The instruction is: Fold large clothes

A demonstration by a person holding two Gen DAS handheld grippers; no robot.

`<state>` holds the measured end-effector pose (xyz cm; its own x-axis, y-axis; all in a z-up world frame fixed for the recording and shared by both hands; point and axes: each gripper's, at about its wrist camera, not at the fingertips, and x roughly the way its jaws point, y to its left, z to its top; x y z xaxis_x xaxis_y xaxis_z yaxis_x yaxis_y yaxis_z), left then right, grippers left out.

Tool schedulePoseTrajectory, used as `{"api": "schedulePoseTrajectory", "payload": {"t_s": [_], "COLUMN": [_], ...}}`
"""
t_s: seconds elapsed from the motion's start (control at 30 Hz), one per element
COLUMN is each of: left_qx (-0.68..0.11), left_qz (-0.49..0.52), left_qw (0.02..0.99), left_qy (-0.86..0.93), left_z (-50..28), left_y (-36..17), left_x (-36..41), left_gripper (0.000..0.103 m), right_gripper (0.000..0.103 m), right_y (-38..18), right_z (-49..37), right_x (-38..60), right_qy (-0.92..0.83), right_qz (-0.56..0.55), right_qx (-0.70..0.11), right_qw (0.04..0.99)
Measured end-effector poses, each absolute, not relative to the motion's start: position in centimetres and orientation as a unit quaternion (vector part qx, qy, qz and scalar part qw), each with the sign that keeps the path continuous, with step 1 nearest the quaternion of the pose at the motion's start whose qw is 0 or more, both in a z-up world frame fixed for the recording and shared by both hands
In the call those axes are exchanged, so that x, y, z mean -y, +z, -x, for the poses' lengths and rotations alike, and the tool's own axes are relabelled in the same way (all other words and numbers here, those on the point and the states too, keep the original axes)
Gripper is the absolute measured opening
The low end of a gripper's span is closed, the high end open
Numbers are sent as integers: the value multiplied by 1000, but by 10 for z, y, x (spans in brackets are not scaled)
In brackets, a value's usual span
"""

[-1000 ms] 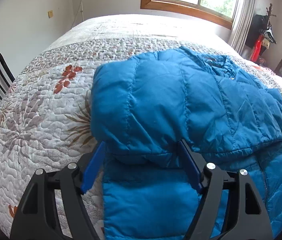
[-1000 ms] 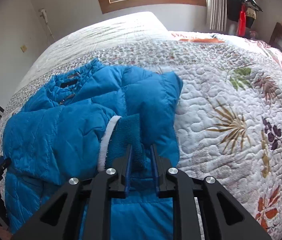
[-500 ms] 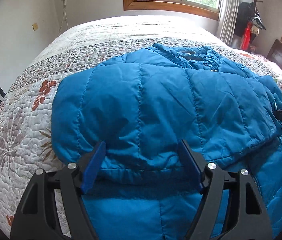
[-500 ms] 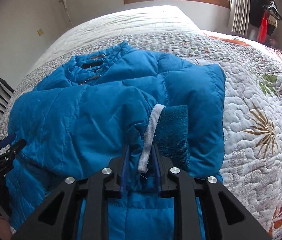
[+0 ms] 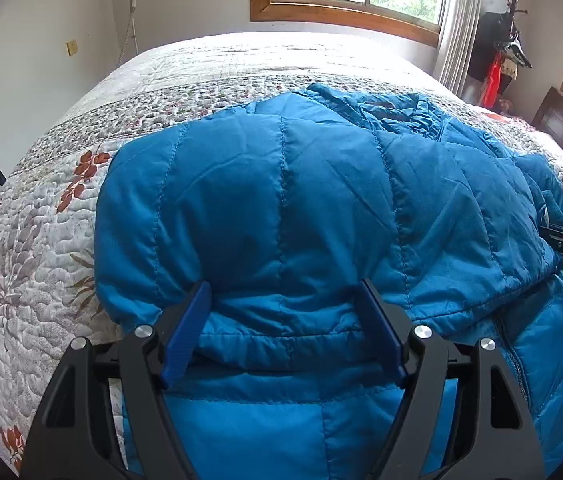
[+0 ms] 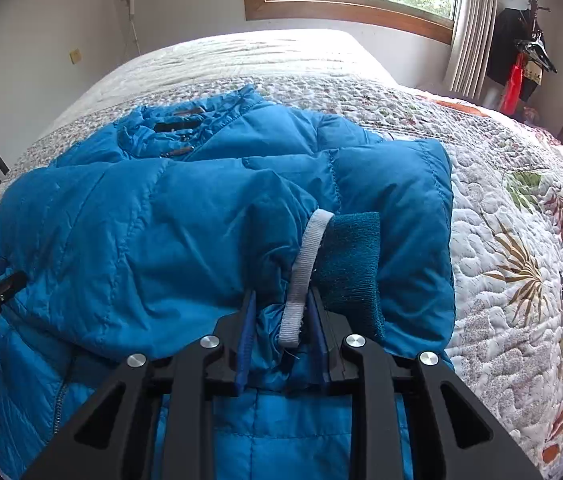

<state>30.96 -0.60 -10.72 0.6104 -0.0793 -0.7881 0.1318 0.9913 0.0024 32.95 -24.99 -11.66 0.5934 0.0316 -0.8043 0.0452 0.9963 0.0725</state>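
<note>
Resting: jacket [image 5: 281,208] folded on quilt [image 5: 33,240]
Left gripper [image 5: 283,308]: fingers wide, straddling a fold
Right gripper [image 6: 281,320]: fingers narrow, pinching the cuff [image 6: 345,268]

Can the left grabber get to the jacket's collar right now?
Probably not directly: the left gripper sits open at the blue jacket near edge, and the folded-over puffy layer lies between it and the collar at the far end.

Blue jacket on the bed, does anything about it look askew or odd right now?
Mostly tidy. The blue jacket lies folded over on the quilt, but a white strap and a teal knit cuff stick out of the fold beside the right tongs, which pinch the fabric there.
</note>
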Motion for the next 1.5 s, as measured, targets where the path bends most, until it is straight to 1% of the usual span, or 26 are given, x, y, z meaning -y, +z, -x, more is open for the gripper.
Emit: {"api": "schedulePoseTrajectory", "payload": {"t_s": [0.07,0.1,0.13,0.17,0.2,0.23,0.27,0.3,0.37,0.43,0.5,0.53,0.7,0.83,1.03,1.23,1.5], "left_qx": [-434,-429,-424,-420,-413,-408,-406,-405,-408,-419,-430,-437,-473,-497,-499,-505,-518], "left_qz": [-33,-34,-35,-33,-26,-21,-23,-28,-31,-29,-30,-31,-23,2,27,43,69], "left_qw": [898,901,903,905,908,910,912,912,911,906,902,898,881,868,865,860,846], "left_qy": [-55,-55,-55,-56,-61,-65,-63,-56,-47,-45,-37,-31,-16,-25,-41,-69,-104], "left_z": [-298,-289,-281,-272,-262,-252,-242,-232,-215,-198,-180,-172,-133,-102,-69,-58,-61], "left_y": [-97,-89,-82,-75,-67,-61,-57,-55,-53,-56,-61,-65,-88,-101,-104,-110,-122], "left_x": [5,3,0,-3,-7,-11,-14,-17,-25,-34,-44,-48,-70,-85,-83,-69,-61], "left_gripper": [73,73,74,76,81,84,84,85,88,88,89,89,89,89,89,89,89], "right_gripper": [26,30,34,42,47,48,49,52,56,59,70,71,76,76,76,77,78], "right_y": [-105,-97,-89,-82,-76,-71,-68,-67,-69,-74,-78,-81,-98,-110,-123,-143,-147], "right_z": [-319,-311,-301,-290,-279,-268,-255,-243,-218,-193,-168,-155,-105,-72,-44,-36,-32], "right_x": [257,260,261,263,264,266,268,270,272,272,276,277,286,291,291,292,290], "right_qy": [10,20,27,30,30,31,34,35,34,29,29,32,36,34,29,57,80], "right_qz": [-63,-68,-69,-67,-66,-65,-66,-69,-64,-53,-51,-54,-69,-79,-77,-119,-134], "right_qx": [-444,-437,-428,-418,-409,-403,-398,-397,-401,-402,-405,-406,-428,-444,-463,-479,-476], "right_qw": [894,897,901,905,910,912,914,914,913,914,912,912,900,892,883,868,866]}}
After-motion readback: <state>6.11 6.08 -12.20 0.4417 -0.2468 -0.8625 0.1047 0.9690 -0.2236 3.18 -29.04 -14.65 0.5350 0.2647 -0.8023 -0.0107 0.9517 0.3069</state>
